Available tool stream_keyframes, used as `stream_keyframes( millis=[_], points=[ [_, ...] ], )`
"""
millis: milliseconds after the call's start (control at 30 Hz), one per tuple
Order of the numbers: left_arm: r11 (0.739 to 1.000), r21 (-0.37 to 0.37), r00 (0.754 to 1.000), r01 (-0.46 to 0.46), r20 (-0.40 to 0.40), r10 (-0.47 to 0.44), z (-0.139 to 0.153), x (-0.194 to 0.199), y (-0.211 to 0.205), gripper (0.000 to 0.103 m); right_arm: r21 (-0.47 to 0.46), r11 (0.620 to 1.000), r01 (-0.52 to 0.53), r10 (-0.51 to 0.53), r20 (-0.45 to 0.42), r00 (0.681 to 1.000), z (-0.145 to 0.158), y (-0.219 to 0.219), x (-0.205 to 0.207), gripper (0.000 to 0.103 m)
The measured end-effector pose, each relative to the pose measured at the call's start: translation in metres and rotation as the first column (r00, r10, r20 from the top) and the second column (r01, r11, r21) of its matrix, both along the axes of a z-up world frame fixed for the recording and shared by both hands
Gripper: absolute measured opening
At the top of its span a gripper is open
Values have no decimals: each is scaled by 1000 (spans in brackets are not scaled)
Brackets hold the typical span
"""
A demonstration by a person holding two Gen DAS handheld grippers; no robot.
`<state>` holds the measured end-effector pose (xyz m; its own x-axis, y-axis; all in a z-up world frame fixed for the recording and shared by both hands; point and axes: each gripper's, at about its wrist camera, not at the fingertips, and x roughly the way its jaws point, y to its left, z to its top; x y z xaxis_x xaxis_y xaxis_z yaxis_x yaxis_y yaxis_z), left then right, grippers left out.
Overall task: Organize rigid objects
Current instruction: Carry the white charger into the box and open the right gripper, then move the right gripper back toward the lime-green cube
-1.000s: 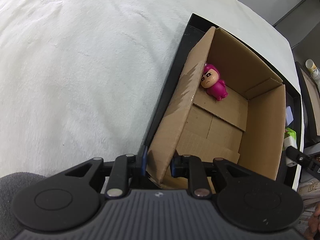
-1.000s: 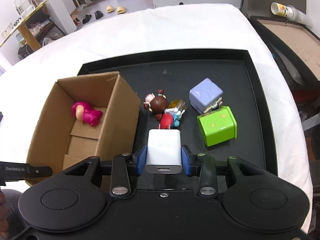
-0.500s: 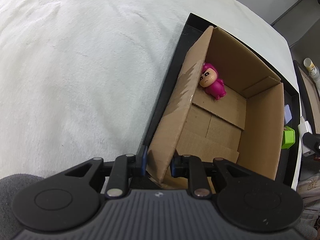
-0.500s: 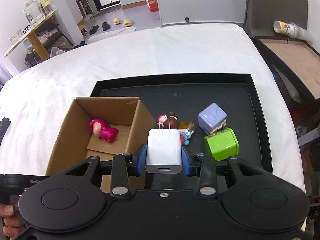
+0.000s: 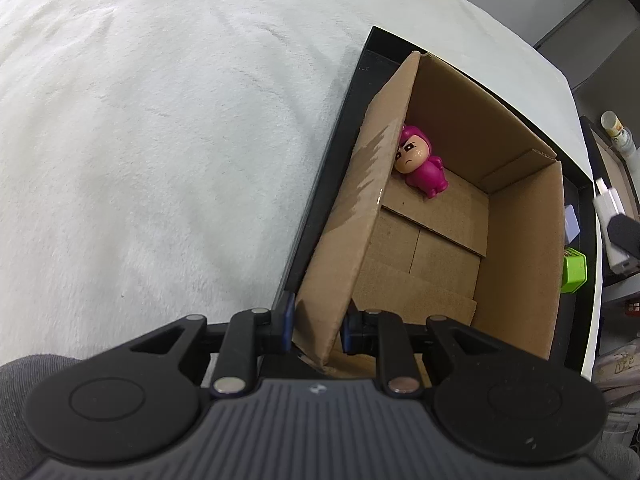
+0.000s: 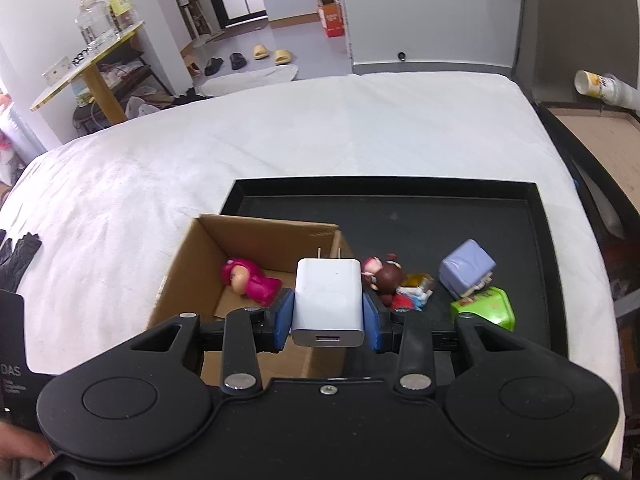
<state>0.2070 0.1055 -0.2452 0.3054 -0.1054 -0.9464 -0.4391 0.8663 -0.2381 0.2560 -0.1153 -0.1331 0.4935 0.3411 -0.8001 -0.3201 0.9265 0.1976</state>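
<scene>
My left gripper (image 5: 316, 326) is shut on the near wall of an open cardboard box (image 5: 348, 216) that stands at the left end of a black tray (image 6: 400, 196). A pink figurine (image 5: 420, 164) lies on the box floor; it also shows in the right wrist view (image 6: 250, 282). My right gripper (image 6: 328, 314) is shut on a white USB charger (image 6: 328, 300) and holds it in the air above the box's right wall. The charger also shows at the right edge of the left wrist view (image 5: 608, 204).
On the tray to the right of the box (image 6: 256, 240) lie small cartoon figurines (image 6: 394, 282), a lilac cube (image 6: 466, 266) and a green cube (image 6: 484, 308). The tray rests on a white blanket (image 6: 240, 140). A dark crate with a lying cup (image 6: 600, 86) stands at the right.
My right gripper has risen with the charger and moved left toward the box, so the tray looks farther away. My left gripper keeps its hold on the box wall.
</scene>
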Motion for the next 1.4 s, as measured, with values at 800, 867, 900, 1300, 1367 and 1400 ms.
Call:
stream_keyframes(
  millis=[800,867,900,1300,1367,1400],
  points=[
    [999,-46,1000,6,13,-5,1,-2,5,23,-87,993,-79,77,-20,997,-29,66,23,49],
    [999,-42,1000,15,14,-14,2,-2,3,23,-73,995,-64,63,-11,998,-24,61,22,55],
    [999,-42,1000,18,13,-17,2,-1,3,23,-66,996,-57,56,-14,998,-22,57,23,55],
    [999,-44,1000,5,12,-4,-1,0,4,23,17,1000,-8,10,-96,995,-8,20,11,59],
    [999,-41,1000,5,10,-5,0,0,4,23,22,1000,-7,9,-106,994,-6,14,9,59],
    [999,-39,1000,5,9,-4,0,0,4,23,24,1000,-5,8,-111,994,-5,12,9,59]
  ],
)
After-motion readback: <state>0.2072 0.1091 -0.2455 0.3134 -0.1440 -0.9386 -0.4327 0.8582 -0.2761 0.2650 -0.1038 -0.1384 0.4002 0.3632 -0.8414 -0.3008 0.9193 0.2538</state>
